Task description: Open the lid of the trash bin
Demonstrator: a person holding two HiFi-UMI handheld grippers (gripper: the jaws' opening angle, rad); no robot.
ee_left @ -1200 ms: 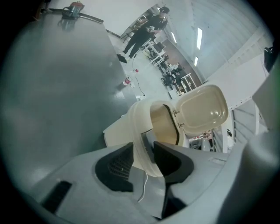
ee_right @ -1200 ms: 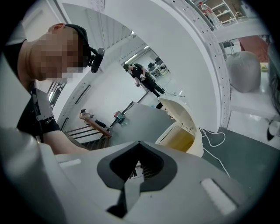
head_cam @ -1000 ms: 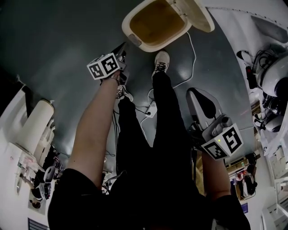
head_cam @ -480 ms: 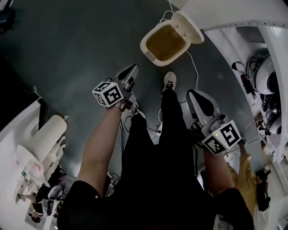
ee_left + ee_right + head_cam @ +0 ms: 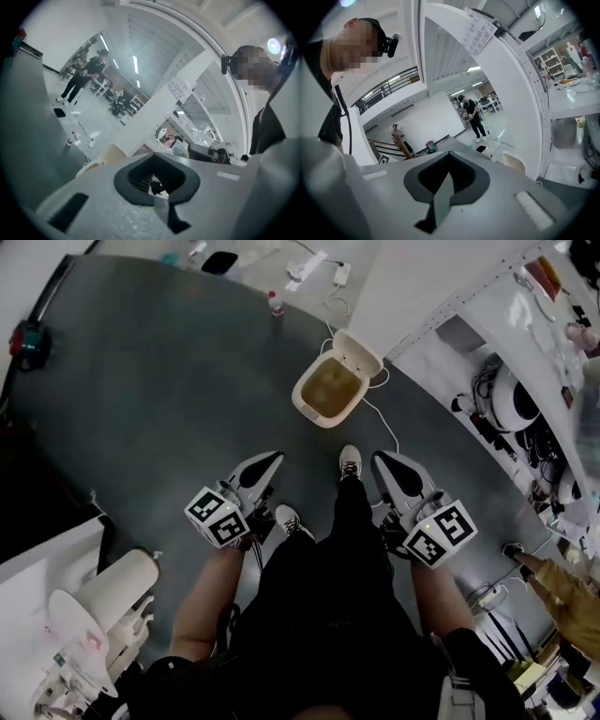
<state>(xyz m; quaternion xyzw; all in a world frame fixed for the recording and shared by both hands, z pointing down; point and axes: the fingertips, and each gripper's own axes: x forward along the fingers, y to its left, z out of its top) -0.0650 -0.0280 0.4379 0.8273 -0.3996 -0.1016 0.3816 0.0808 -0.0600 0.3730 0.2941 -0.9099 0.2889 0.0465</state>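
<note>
The cream trash bin (image 5: 326,392) stands on the dark floor ahead of my feet, its lid (image 5: 361,354) tipped back and the tan inside showing. Both grippers hang well short of it, at about knee level. My left gripper (image 5: 269,461) is shut and holds nothing, and so is my right gripper (image 5: 384,463). In the left gripper view the shut jaws (image 5: 153,155) point level across the room, with the bin (image 5: 102,157) low at their left. The right gripper view shows its jaws (image 5: 449,154) pressed together and the bin's lid (image 5: 513,164) to their right.
A white cable (image 5: 382,426) runs from the bin along the floor. A small bottle (image 5: 275,304) stands beyond it. A white bench with gear (image 5: 511,399) lines the right side, and a white machine (image 5: 105,596) sits at lower left. People (image 5: 471,115) stand far off.
Both grippers have come up and back from the bin, the left one from right beside its rim. The bin now looks smaller and farther away, its lid still up.
</note>
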